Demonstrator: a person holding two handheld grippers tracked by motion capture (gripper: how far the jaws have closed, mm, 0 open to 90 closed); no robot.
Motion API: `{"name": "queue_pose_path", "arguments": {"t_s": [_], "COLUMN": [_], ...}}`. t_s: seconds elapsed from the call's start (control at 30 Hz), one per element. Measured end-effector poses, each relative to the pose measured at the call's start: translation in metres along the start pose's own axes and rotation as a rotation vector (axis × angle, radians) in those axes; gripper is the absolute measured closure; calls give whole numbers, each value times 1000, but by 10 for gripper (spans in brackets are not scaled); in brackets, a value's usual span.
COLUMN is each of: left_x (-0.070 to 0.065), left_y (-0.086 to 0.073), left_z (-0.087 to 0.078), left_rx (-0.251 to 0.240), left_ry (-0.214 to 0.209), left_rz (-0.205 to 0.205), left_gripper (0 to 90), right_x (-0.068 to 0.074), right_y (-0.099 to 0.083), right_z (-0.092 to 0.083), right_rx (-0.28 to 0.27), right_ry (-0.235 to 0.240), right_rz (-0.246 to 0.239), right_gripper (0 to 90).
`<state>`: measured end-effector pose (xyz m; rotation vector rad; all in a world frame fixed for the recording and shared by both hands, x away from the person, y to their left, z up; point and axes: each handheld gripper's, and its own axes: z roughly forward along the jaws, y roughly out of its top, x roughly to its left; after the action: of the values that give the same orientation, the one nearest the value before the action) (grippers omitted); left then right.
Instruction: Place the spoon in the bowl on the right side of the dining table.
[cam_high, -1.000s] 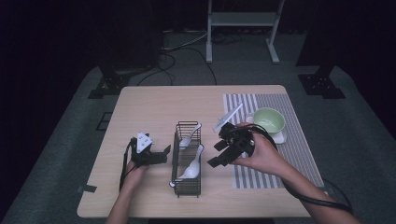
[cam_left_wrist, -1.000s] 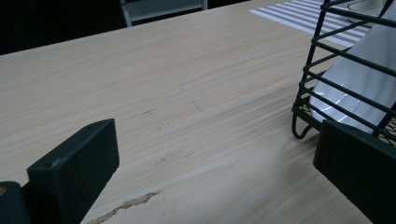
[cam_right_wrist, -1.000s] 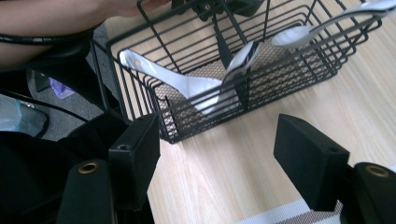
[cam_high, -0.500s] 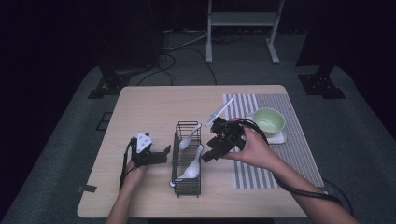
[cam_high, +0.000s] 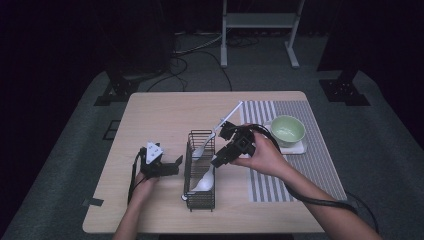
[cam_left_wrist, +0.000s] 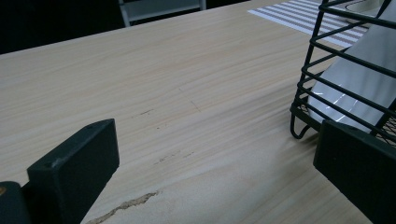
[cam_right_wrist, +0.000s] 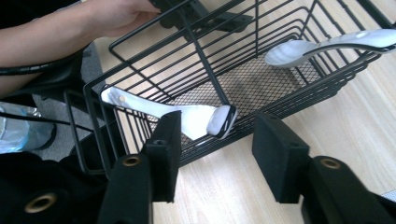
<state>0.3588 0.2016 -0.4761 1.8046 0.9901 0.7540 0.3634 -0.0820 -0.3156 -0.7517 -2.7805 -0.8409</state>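
— Where was the white spoon (cam_right_wrist: 187, 116) when you went for it?

— It lay inside the wire basket (cam_right_wrist: 205, 70), its handle end against the near wall, with the longer spoon (cam_right_wrist: 299, 49) propped over the far rim.

— And your right gripper (cam_right_wrist: 219, 154)?

— It was just outside that wall. Its jaws had just been closing and stood half apart, with nothing between them yet.

— So how was it best done?

— I judged I should come in over the rim, not through the wires, straddle the handle squarely, and only then squeeze.

— And the left gripper (cam_left_wrist: 215, 172)?

— It rested on the table (cam_left_wrist: 187, 93) with its jaws spread, beside the basket's corner, ready to steady it.
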Motion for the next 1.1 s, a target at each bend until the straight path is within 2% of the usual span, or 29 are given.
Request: {"name": "queue_pose_path", "arguments": {"t_s": [0.07,0.1,0.47,0.63,0.9,1.1], "left_x": [0,0,0,0,-1,-2], "left_y": [0,0,0,0,0,0], "left_z": [0,0,0,0,1,1], "left_rx": [1,0,0,2,-1,-1], "left_ry": [-1,-1,-2,-3,-4,-5], "left_rz": [-1,-1,1,5,14,16], "left_gripper": [0,0,0,0,0,0], "right_x": [0,0,0,2,6,11], "right_y": [0,2,3,3,6,10], "right_z": [0,-2,-2,-3,-3,-7], "right_rx": [-4,-15,-6,3,19,17], "right_ry": [2,8,19,29,71,69], "right_rz": [2,8,10,14,10,-2], "right_gripper": [583,624,789,816,854,855]}}
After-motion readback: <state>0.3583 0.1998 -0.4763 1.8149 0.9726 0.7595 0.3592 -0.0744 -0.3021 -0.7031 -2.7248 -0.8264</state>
